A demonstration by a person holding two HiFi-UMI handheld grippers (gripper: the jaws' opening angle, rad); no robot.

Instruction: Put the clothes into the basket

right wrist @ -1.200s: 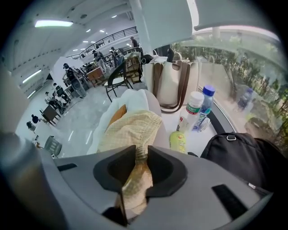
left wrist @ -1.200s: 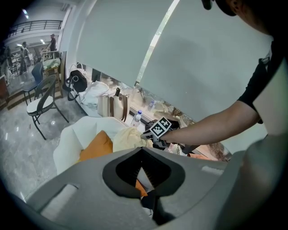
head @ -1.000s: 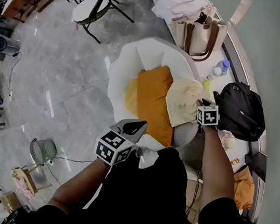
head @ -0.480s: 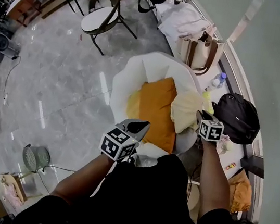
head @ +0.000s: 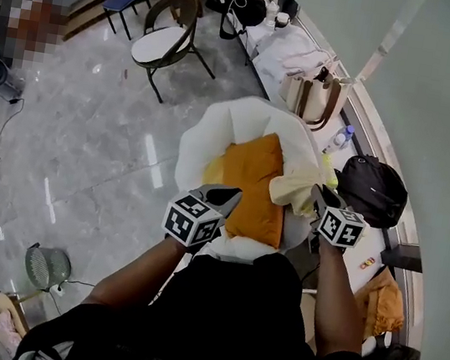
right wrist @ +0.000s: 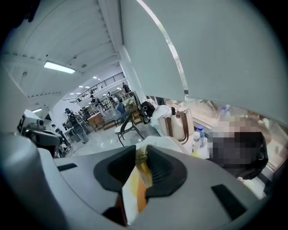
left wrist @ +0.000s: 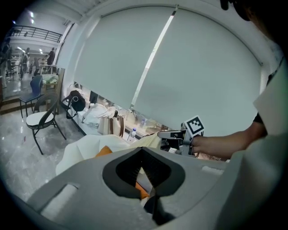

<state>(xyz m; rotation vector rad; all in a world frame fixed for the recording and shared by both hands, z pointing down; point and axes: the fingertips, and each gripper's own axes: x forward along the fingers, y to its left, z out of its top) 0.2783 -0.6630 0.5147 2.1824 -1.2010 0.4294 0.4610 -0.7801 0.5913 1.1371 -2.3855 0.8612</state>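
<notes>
The right tongs point(head: 318, 191) pinch a corner of the limp, pale yellow garment point(head: 293, 194), whose free end drapes on the puffy white seat point(head: 207, 130) beside the smooth orange garment point(head: 254, 184). The left tongs point(head: 225, 192) hover closed and empty. Such thin cloth could slip from so small a pinch, or snag the orange piece, before reaching the grey mesh basket point(head: 46, 267), which stands well apart on the floor.
</notes>
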